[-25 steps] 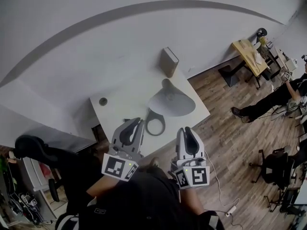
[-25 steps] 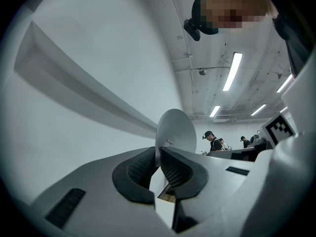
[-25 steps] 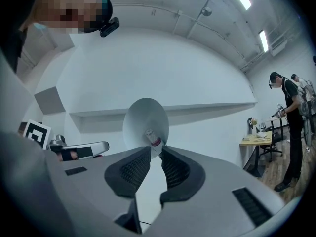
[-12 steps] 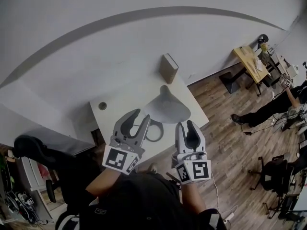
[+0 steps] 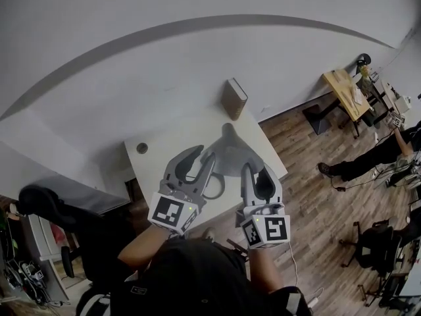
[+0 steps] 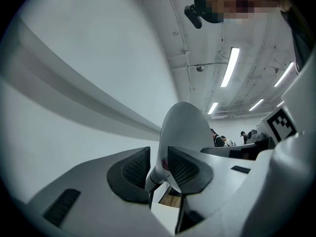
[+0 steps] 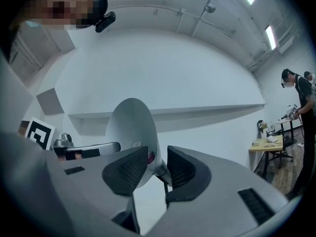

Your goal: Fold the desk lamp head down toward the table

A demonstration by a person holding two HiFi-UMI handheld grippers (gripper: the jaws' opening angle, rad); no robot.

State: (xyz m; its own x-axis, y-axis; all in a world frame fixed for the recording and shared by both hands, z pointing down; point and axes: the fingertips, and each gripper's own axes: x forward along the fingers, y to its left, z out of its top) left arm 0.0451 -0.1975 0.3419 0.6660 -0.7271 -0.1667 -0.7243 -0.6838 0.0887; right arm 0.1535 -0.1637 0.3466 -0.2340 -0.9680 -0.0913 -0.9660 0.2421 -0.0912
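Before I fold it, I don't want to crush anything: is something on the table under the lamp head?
Nothing visible on the table blocks the lamp head; only its ring base lies near it, and the box stands apart at the back edge. The spot under the head is hidden.

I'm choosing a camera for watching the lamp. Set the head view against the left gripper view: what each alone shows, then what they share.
Only the head view: the lamp's ring base, an upright box behind it, and a small round disc to its left. Only the left gripper view: ceiling strip lights, and the left gripper seen along its jaws, which stand apart and have just been opening, with the lamp's neck framed between them. Both: the lamp head and the left gripper itself.
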